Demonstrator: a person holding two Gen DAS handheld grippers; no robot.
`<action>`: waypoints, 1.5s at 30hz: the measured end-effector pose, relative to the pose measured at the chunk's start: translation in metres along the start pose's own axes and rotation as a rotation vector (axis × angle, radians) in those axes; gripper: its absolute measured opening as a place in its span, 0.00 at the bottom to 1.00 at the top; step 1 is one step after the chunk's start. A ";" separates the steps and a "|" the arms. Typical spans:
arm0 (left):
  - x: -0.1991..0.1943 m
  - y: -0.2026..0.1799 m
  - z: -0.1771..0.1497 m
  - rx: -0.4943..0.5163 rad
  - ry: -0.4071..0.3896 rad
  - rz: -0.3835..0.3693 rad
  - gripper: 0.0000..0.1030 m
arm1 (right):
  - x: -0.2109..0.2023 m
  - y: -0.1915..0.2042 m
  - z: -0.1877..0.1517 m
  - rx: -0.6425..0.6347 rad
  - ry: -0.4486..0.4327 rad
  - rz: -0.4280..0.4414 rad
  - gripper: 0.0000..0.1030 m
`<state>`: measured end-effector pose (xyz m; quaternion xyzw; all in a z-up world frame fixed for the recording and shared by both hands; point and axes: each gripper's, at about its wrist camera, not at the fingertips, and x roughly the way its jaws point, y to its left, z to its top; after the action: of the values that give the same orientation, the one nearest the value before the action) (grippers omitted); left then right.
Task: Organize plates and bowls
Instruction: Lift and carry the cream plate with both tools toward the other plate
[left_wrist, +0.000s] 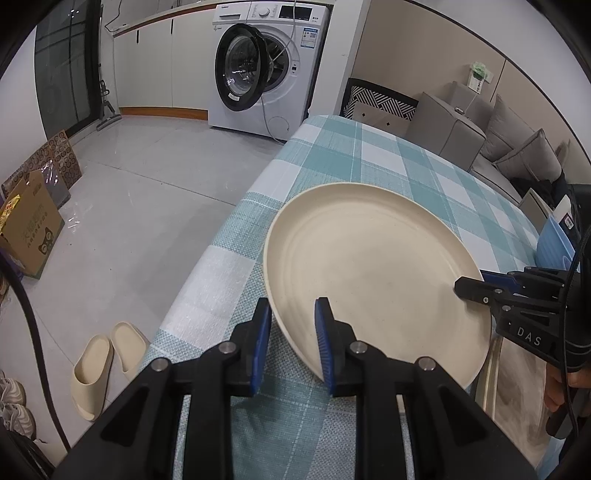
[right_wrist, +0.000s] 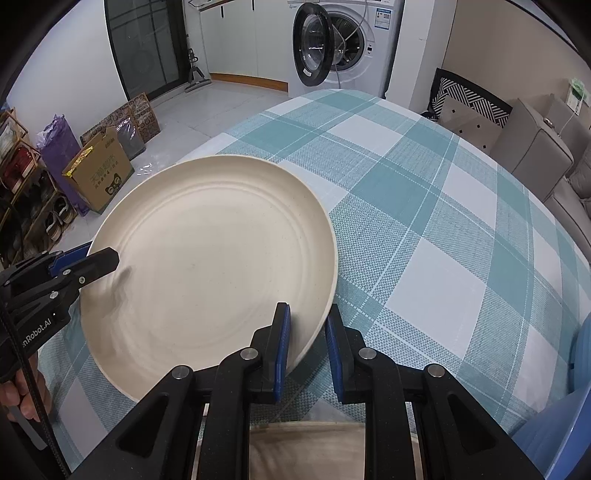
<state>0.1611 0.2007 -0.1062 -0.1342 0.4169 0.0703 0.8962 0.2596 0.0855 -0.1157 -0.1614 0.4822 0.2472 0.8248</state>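
Note:
A large cream plate hangs slightly tilted just above the teal-and-white checked tablecloth. My left gripper is shut on its near rim, one blue pad on each face of the rim. My right gripper is shut on the opposite rim. Each one shows in the other's view: the right gripper at the plate's right edge, the left gripper at its left edge. A second beige plate lies on the table below them, mostly hidden.
A blue dish sits at the table's right side. The table's left edge drops to a tiled floor with slippers and a cardboard box. A washing machine with its door open stands beyond, and a grey sofa at the right.

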 end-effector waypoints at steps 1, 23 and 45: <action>-0.001 -0.001 0.000 0.001 -0.002 0.000 0.22 | -0.001 0.000 0.000 -0.001 -0.003 -0.002 0.19; -0.028 -0.015 0.005 0.030 -0.058 -0.020 0.22 | -0.037 -0.004 -0.005 0.012 -0.059 -0.027 0.19; -0.051 -0.042 0.003 0.095 -0.084 -0.055 0.22 | -0.077 -0.017 -0.030 0.054 -0.092 -0.064 0.19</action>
<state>0.1404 0.1611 -0.0582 -0.0997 0.3779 0.0315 0.9199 0.2160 0.0368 -0.0619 -0.1429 0.4451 0.2149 0.8575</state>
